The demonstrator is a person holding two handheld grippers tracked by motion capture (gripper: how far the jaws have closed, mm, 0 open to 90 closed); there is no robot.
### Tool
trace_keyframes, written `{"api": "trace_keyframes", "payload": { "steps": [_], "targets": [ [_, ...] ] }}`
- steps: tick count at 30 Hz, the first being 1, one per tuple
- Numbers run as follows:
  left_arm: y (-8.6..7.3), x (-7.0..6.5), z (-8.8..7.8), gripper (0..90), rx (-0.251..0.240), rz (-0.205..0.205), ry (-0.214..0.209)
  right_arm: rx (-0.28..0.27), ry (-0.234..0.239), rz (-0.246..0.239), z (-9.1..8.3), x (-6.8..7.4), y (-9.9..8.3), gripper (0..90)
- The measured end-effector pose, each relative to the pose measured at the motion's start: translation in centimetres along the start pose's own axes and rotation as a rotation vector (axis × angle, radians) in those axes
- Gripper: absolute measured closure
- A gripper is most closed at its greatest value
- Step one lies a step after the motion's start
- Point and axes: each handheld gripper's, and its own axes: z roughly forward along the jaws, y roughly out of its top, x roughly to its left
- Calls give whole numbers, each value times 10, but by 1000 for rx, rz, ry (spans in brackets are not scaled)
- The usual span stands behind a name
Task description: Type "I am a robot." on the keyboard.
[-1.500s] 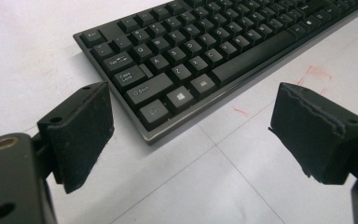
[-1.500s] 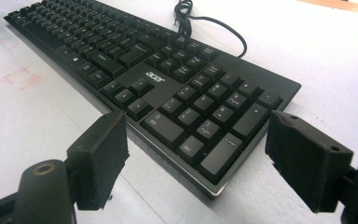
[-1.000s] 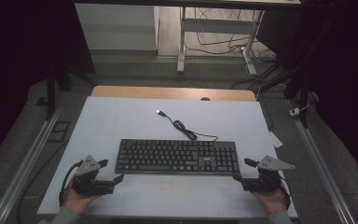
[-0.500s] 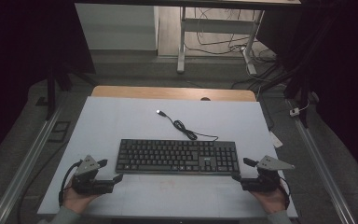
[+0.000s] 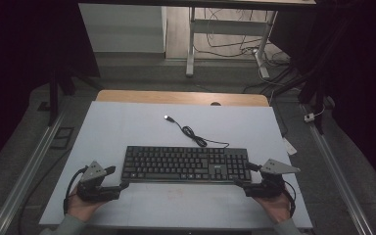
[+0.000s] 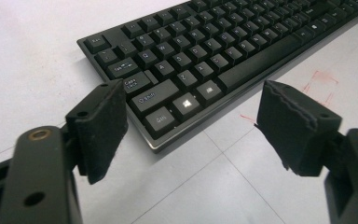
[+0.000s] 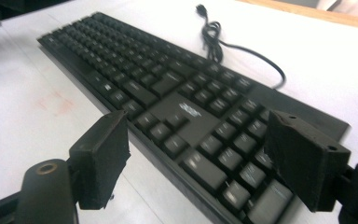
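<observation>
White tabletop [image 5: 127,127] under the keyboard [image 5: 186,164] looks slick: my left claw [image 6: 191,116], just narrowing, and right claw [image 7: 200,158] both gape empty, so uneven corner grips could skew it.

A flat black plastic keyboard [image 5: 186,164] with a number pad at its right end lies lengthwise across the near half of the white tabletop [image 5: 127,122], keys up. Its thin black cable [image 5: 196,136] runs off the back edge, coils once and ends in a loose, unplugged plug.
</observation>
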Motion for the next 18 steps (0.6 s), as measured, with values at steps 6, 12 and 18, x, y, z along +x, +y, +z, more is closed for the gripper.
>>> {"api": "trace_keyframes", "payload": {
  "steps": [6, 12, 18],
  "targets": [
    [1, -1, 3, 279, 11, 10, -2, 9, 47, -6, 14, 10, 16, 267],
    [2, -1, 5, 295, 16, 14, -5, 12, 83, -19, 36, 21, 32, 298],
    [2, -2, 7, 303, 21, 24, -8, 23, 126, -46, 60, 31, 44, 422]
  ]
}}
